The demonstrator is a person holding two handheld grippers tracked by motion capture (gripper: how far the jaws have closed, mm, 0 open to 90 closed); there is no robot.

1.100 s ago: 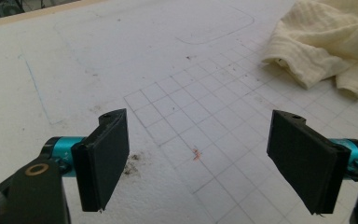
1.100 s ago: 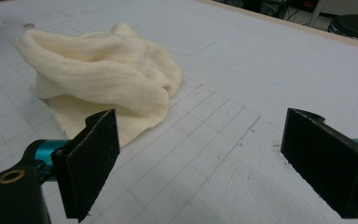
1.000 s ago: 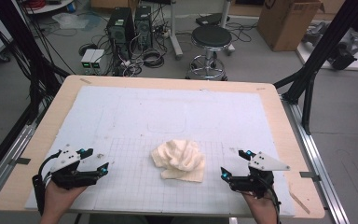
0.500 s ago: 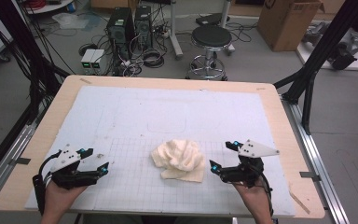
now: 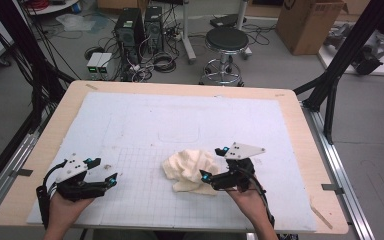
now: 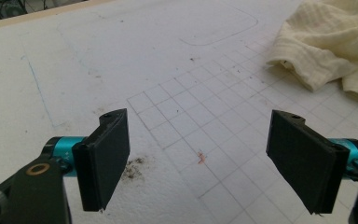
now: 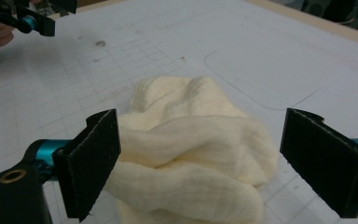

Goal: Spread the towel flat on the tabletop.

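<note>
A crumpled cream cloth (image 5: 190, 170) lies bunched on the white gridded mat (image 5: 145, 130), near the table's front middle. My right gripper (image 5: 211, 165) is open right at the cloth's right edge. In the right gripper view its wide-apart jaws frame the cloth (image 7: 191, 149), which lies between and just beyond them. My left gripper (image 5: 109, 170) rests open at the front left, well away from the cloth. In the left gripper view its gripper (image 6: 209, 158) holds nothing, and the cloth (image 6: 331, 42) lies far off at the upper right.
The mat covers a wooden table (image 5: 45, 145) with its edge near my hands. Small dirt specks (image 6: 133, 165) mark the mat by the left jaw. Beyond the table stand a stool (image 5: 225, 40), computer towers (image 5: 140, 25) and a cardboard box (image 5: 310, 25).
My right gripper has moved left from the front right of the mat up to the cloth's right edge. The left gripper and the cloth have stayed put.
</note>
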